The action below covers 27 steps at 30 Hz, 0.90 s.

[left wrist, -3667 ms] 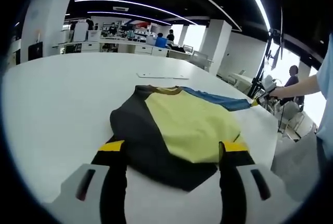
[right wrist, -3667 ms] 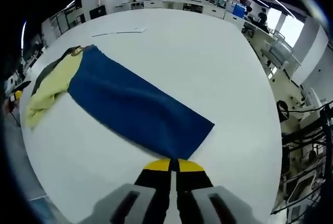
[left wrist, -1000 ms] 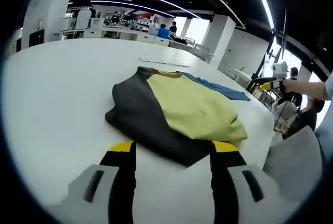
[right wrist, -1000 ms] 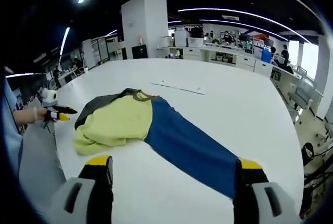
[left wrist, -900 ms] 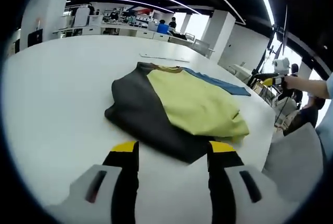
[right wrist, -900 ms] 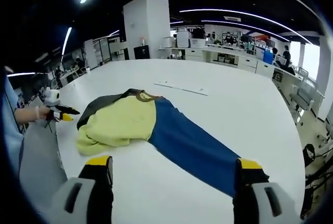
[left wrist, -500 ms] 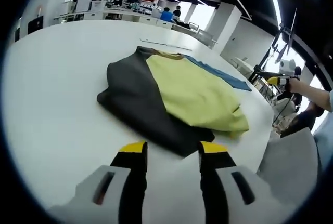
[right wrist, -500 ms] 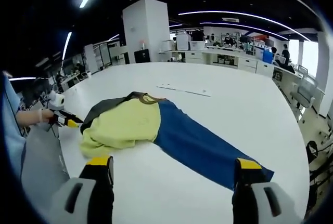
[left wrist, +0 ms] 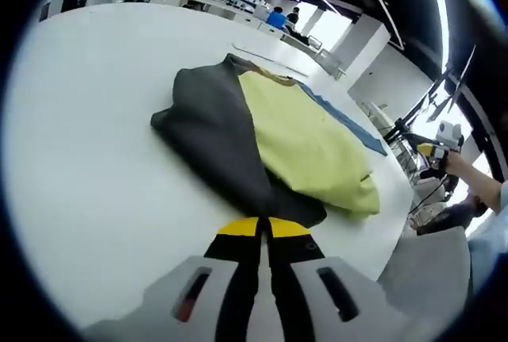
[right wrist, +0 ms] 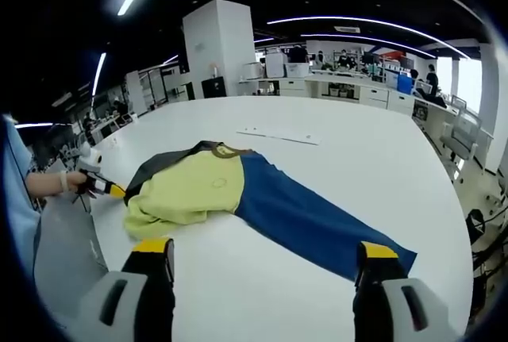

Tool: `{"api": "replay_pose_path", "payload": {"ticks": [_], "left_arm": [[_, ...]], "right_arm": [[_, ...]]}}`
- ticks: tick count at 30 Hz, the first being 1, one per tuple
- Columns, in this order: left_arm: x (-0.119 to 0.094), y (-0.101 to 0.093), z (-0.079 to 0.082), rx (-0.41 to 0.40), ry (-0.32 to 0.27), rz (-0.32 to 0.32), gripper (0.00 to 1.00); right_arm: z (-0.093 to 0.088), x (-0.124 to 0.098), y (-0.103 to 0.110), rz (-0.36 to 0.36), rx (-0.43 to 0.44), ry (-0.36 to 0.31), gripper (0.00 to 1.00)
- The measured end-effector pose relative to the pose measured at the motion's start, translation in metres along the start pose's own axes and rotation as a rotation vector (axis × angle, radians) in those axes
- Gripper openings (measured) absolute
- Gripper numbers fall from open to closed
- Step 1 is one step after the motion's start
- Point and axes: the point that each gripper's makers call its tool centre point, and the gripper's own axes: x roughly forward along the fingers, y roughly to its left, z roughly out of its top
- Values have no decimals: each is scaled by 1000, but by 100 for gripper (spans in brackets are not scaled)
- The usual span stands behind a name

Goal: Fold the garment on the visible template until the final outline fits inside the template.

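White round table [right wrist: 333, 159] in open-plan office carries garment [right wrist: 238, 191]: yellow body, dark grey sleeve side, long blue part stretched away from yellow body toward right gripper [right wrist: 260, 267]

Left gripper [left wrist: 262, 227] jaws together at grey hem corner nearest it; cloth between tips, cannot tell

Right gripper jaws wide apart, above table, near blue end, not touching

Judgement: fabric soft, light, limp, will sag and drag; take blue end corner, lift and lay over yellow body

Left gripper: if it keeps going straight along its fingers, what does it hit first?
The left gripper, fingers together, already sits at the near hem of the garment. Straight on, it would meet the dark grey panel first, then likely the yellow panel. Whether the fingers pinch the hem is unclear.
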Motion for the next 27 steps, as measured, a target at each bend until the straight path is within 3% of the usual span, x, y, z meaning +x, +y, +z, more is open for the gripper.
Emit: {"api": "replay_pose_path", "payload": {"ticks": [5,8,13,20,27], "left_arm": [[-15,-13,18,-18,-50,-38,0],[-25,-22,38,-6,-95,-69,0],[-38,-27,68,20,-134,-67,0],[-42,-29,100,62,-160,-69,0],[-32,-32,128,90,-164,-90,0]], "right_arm": [[0,1,2,5,1,1,95],[-1,2,1,3,1,5,95],[-1,4,4,9,3,8,95],[-3,1,1,6,7,10,94],[-4,-2,-2,-2,12,11,94]]}}
